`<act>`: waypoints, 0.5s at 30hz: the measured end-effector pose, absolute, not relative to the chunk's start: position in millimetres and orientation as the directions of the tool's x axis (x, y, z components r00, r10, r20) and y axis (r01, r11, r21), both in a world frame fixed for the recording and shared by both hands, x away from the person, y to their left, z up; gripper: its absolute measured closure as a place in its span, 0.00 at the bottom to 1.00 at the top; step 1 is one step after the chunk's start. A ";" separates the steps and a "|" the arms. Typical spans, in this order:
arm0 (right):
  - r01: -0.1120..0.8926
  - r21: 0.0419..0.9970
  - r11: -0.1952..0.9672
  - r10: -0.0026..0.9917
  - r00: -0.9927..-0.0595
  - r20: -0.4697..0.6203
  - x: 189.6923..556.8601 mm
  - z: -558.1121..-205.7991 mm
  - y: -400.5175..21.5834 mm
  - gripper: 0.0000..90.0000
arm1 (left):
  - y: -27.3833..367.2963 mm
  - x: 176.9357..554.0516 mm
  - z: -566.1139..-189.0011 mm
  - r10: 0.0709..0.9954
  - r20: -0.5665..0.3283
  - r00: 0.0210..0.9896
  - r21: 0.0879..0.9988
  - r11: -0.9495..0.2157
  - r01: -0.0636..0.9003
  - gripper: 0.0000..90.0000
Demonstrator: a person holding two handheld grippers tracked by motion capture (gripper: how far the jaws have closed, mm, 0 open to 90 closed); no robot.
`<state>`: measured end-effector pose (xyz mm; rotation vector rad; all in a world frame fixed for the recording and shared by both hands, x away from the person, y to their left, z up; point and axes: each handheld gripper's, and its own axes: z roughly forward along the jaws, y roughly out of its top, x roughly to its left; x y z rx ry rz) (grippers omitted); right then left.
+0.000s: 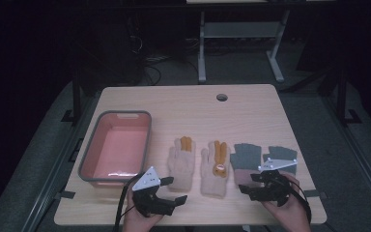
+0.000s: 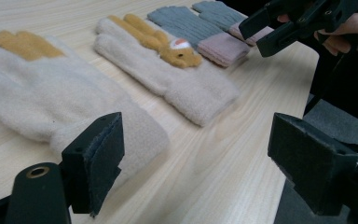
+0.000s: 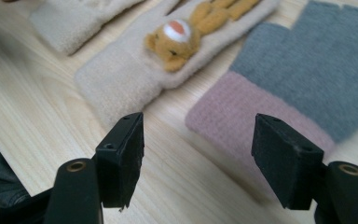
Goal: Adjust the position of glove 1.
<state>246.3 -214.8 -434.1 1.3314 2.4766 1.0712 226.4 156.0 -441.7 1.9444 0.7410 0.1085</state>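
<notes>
Four gloves lie in a row near the table's front edge. A cream glove (image 1: pixel 181 164) (image 2: pixel 37 88) with orange fingertips is on the left. Beside it is a cream glove with an orange bunny (image 1: pixel 215 169) (image 2: pixel 168 70) (image 3: pixel 135 70). To the right lie a grey glove with a pink cuff (image 1: pixel 244 162) (image 3: pixel 307 70) and a second grey glove (image 1: pixel 282 157). My left gripper (image 1: pixel 175 190) (image 2: pixel 200 158) stands open just short of the left cream glove's cuff. My right gripper (image 1: pixel 249 183) (image 3: pixel 203 156) is open before the pink cuff, holding nothing.
A pink basin with a grey rim (image 1: pixel 147 140) stands at the table's left, with nothing in it. A round cable hole (image 1: pixel 221 97) sits near the far edge. Beyond the table stands a white desk frame (image 1: pixel 202 48) on dark floor.
</notes>
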 end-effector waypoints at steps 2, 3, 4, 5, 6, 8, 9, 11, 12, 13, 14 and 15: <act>0.674 0.642 0.366 0.768 -0.608 0.201 247.7 -433.8 -213.5 0.38 | 155.5 226.7 -442.0 0.541 -0.236 0.807 0.841 -0.303 0.449 0.20; 0.675 0.637 0.371 0.766 -0.611 0.202 249.1 -432.8 -211.3 0.38 | 155.0 226.8 -442.2 0.541 -0.234 0.808 0.841 -0.305 0.448 0.20; 0.671 0.635 0.382 0.761 -0.618 0.196 251.8 -431.3 -208.2 0.38 | 155.0 226.6 -442.1 0.542 -0.232 0.808 0.840 -0.308 0.447 0.20; 0.668 0.634 0.388 0.757 -0.624 0.194 253.7 -430.0 -206.3 0.38 | 154.9 226.4 -442.0 0.540 -0.232 0.809 0.841 -0.307 0.446 0.20; 0.669 0.630 0.395 0.755 -0.627 0.193 255.7 -428.3 -204.3 0.38 | 154.4 226.0 -441.9 0.539 -0.231 0.810 0.843 -0.305 0.444 0.20; 0.666 0.627 0.405 0.749 -0.635 0.191 259.8 -424.7 -199.5 0.38 | 153.9 225.6 -441.5 0.539 -0.228 0.811 0.844 -0.307 0.441 0.20; 0.660 0.630 0.410 0.744 -0.641 0.187 262.2 -423.0 -196.8 0.38 | 153.8 225.6 -441.5 0.538 -0.229 0.811 0.844 -0.306 0.441 0.20; 0.651 0.626 0.429 0.735 -0.654 0.176 266.6 -418.8 -190.5 0.38 | 154.1 225.7 -441.7 0.538 -0.230 0.811 0.843 -0.306 0.443 0.20; 0.647 0.624 0.437 0.731 -0.660 0.173 268.8 -416.6 -187.1 0.38 | 154.3 225.7 -441.8 0.539 -0.230 0.810 0.843 -0.306 0.443 0.20; 0.643 0.622 0.446 0.726 -0.667 0.169 271.1 -414.8 -183.8 0.38 | 154.6 225.8 -441.7 0.540 -0.230 0.810 0.844 -0.304 0.442 0.20; 0.639 0.618 0.458 0.722 -0.673 0.161 273.5 -412.9 -180.4 0.38 | 155.3 226.0 -441.2 0.539 -0.228 0.811 0.843 -0.308 0.441 0.20; 0.634 0.617 0.466 0.717 -0.679 0.155 275.8 -411.4 -177.2 0.38 | 155.7 225.9 -440.9 0.540 -0.228 0.810 0.844 -0.305 0.441 0.20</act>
